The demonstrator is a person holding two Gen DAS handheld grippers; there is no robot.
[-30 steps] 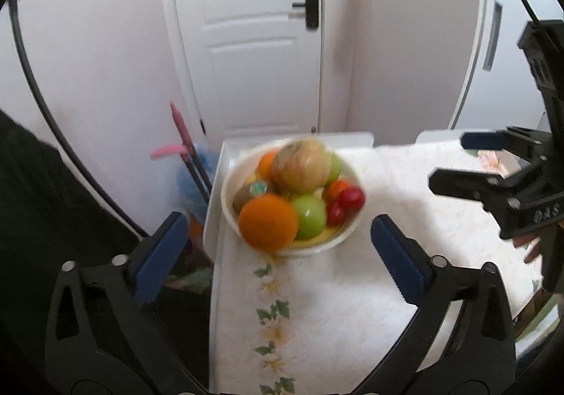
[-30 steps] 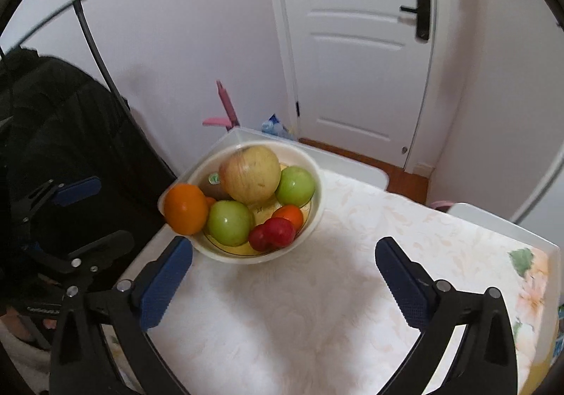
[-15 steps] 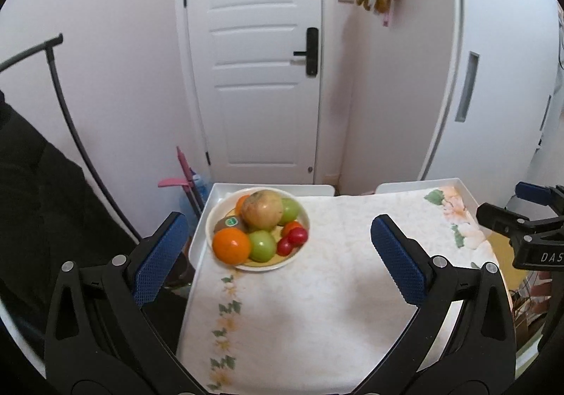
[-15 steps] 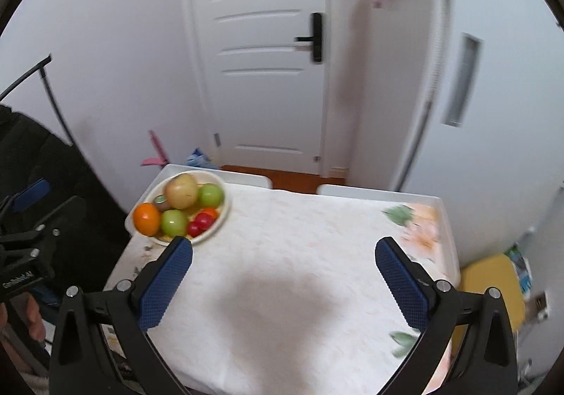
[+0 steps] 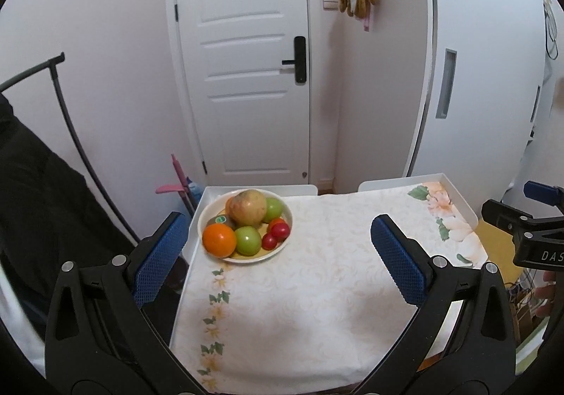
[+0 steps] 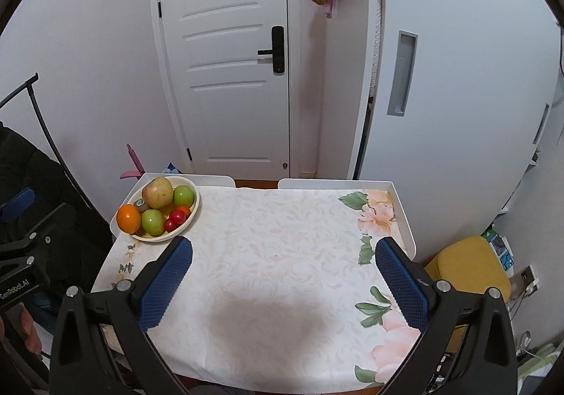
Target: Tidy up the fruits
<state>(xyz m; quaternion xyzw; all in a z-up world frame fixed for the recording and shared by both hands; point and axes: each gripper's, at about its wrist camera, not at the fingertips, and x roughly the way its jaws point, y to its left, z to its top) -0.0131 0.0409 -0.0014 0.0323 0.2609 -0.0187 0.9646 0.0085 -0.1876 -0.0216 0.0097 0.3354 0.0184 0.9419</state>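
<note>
Left wrist view: the left gripper (image 5: 278,250) is seen with its jaws spread wide and nothing held between them. A cream bowl (image 5: 282,236) is observed ahead of the claw, just beyond its left finger, on the far left corner of the cloth-covered table (image 5: 317,307). The bowl is heaped with fruit: 1 large yellow-brown fruit (image 5: 246,207) on top, 1 orange (image 5: 219,239) at the near rim, 2 green apples (image 5: 248,240), small red fruits (image 5: 280,230) and a dark stickered fruit (image 5: 220,219). All fruit is contained in the bowl.

Right wrist view: the right gripper (image 6: 283,268) is likewise recorded wide apart and empty. The bowl (image 6: 183,224) is noted ahead and left of its left finger, well apart from the claw. A white door (image 6: 225,53) is seen beyond the table.
</note>
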